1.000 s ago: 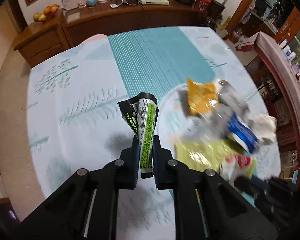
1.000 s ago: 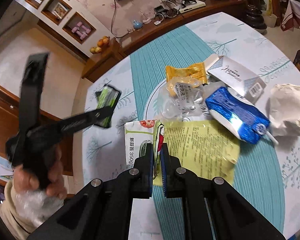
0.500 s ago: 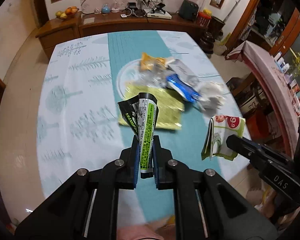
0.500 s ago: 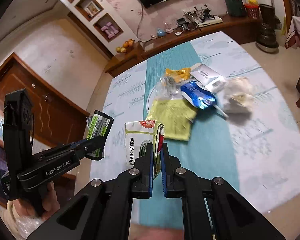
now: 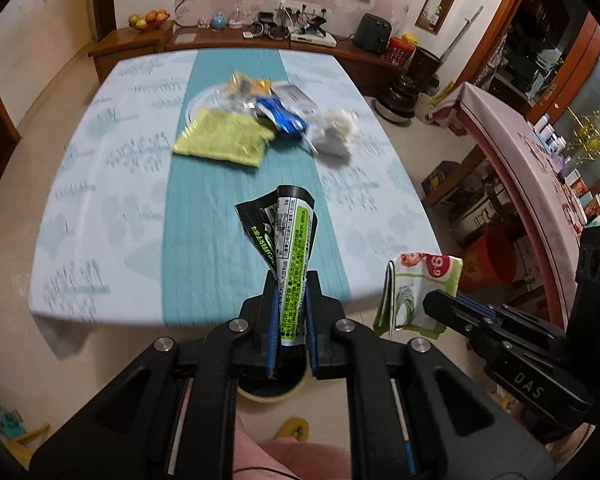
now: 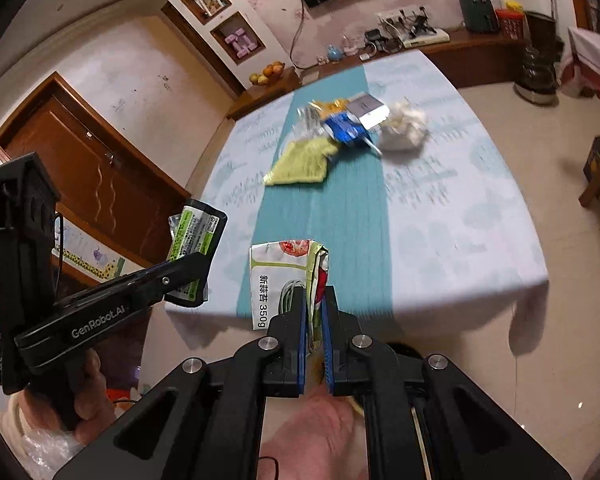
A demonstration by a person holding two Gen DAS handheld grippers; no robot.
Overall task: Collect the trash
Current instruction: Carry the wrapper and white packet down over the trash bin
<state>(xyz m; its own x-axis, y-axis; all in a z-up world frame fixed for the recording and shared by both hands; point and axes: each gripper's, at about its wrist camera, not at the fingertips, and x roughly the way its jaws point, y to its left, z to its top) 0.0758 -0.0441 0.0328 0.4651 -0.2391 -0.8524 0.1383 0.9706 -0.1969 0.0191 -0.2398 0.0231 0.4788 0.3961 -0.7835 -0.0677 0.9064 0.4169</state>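
My left gripper is shut on a black and green wrapper, held in the air off the near edge of the table. My right gripper is shut on a folded white and green packet, also off the table's near edge. Each gripper shows in the other's view: the right one with its packet, the left one with its wrapper. More trash lies far up the table: a yellow-green bag, a blue pouch, a white crumpled wad.
A round dark opening with a pale yellow rim shows on the floor below the left gripper. A red bucket and a pink-covered table stand to the right. A wooden sideboard runs behind the table.
Both grippers have pulled back from the table with their trash, from over the pile to beyond the near edge. The pile now lies far off. Both stay shut.
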